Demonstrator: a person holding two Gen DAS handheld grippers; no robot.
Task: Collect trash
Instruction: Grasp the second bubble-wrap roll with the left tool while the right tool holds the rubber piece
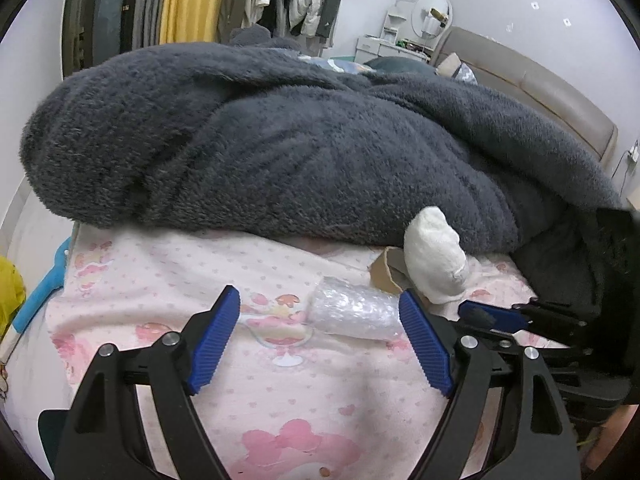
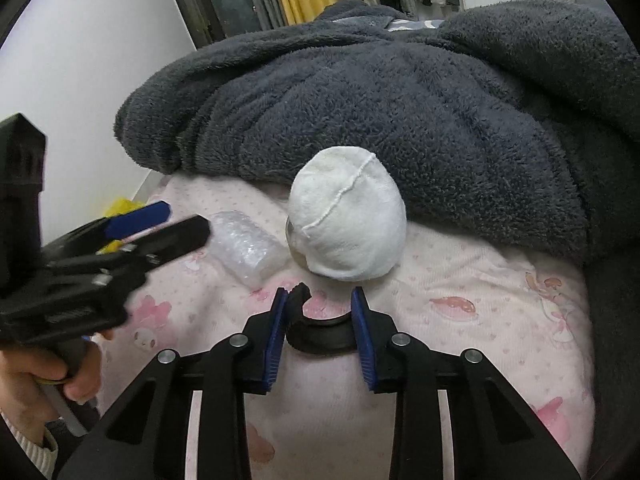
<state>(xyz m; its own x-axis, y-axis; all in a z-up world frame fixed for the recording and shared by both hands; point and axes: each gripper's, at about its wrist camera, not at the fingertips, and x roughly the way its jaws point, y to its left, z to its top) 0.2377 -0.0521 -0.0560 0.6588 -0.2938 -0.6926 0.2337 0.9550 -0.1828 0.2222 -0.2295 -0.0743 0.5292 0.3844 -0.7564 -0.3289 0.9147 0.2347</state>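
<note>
- On the pink bed sheet [image 2: 460, 280], near the grey blanket [image 2: 400, 100], the right tool [image 2: 320, 300] is clenched on a dark curved scrap [image 2: 316, 336].
- Left tool [image 1: 320, 300] — released, jaws wide — hangs over a bubble-wrap roll [image 1: 352, 312].
- White sock ball [image 2: 348, 216] sits just beyond.

Left wrist view: sits low over the near edge of the bed [image 1: 168, 280], angled down and forward along its own fingers [image 1: 216, 340], close to the pink sheet. Faces the far grey blanket [image 1: 280, 140] and headboard wall.

Right wrist view: same downward pitch, set further right, equally close.

Shared: bubble-wrap bundle [image 2: 248, 252], white cloth ball [image 2: 348, 220], blanket (each gripper appears in the other's edge).
</note>
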